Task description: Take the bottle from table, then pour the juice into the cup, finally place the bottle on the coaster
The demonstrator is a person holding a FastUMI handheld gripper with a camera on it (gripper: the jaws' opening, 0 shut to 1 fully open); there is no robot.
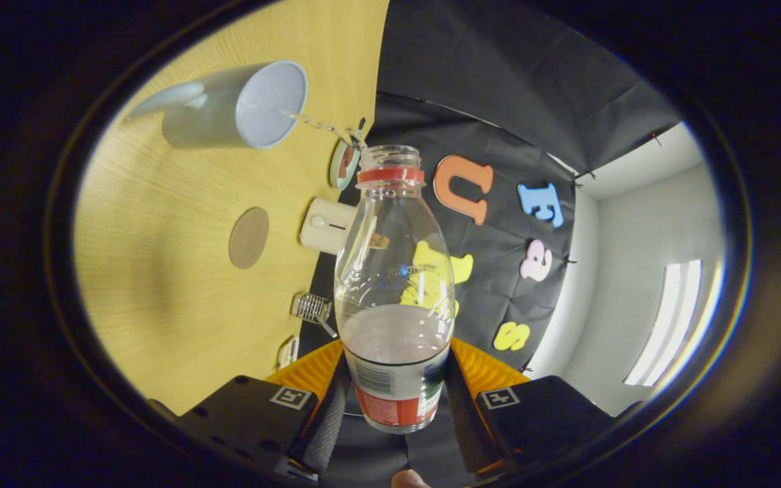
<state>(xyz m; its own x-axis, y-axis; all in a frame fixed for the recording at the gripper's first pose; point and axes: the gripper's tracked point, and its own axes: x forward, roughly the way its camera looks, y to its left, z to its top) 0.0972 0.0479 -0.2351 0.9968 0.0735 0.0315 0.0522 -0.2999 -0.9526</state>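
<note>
Wooden table point(160, 285) (cup point(241, 105), coaster point(249, 237) on it); tool point(394, 396) clamps bottle point(394, 285).

Bottle point(394, 285) base behind tongs point(396, 400)

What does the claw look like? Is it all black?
Not all black. The claw has two chunky black fingers, and each carries a small white square sticker with a black pattern on it. Just inside them sit bright orange ribbed pieces, and the inner pads that face each other are dark. No cables can be seen.
</note>
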